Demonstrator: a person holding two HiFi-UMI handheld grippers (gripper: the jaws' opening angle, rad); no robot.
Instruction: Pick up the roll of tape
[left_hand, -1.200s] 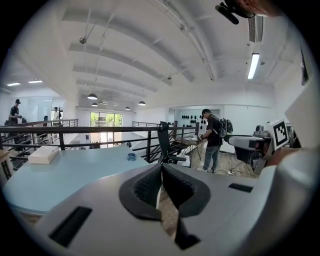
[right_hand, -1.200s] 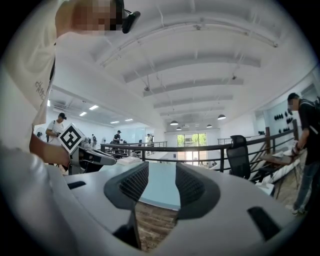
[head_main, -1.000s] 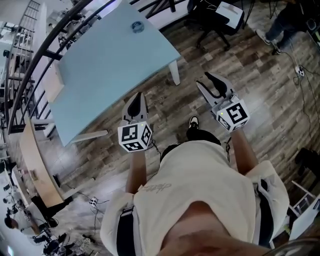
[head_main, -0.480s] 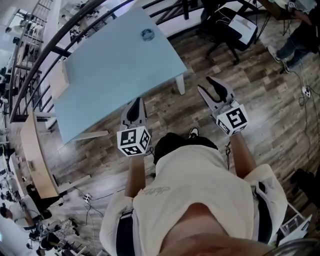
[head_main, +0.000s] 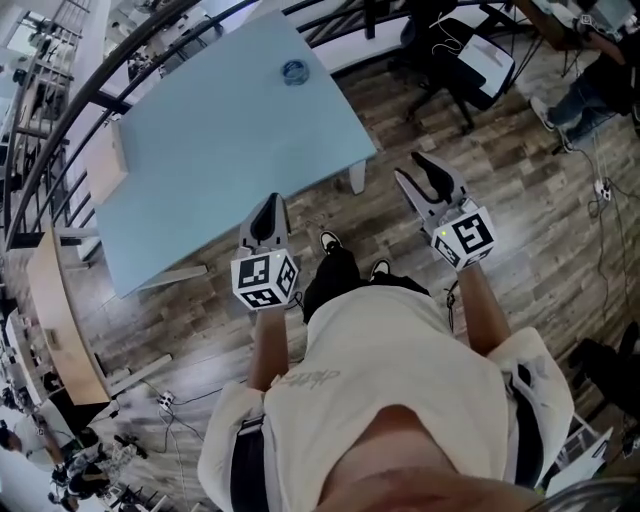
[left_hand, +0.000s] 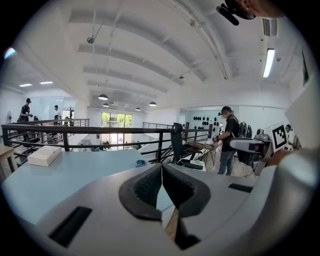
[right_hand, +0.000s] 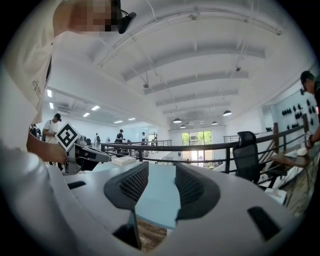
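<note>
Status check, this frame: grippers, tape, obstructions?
Left gripper shut, empty; right gripper open, empty. Roll of tape at table's far end, untouched. Nothing blocking the way.

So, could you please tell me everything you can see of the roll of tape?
The roll of tape is a small bluish ring with a dark open middle, lying flat on the pale blue table near its far edge. Nothing touches it: the left gripper and the right gripper hang well short of it. It shows too small to tell its material.
</note>
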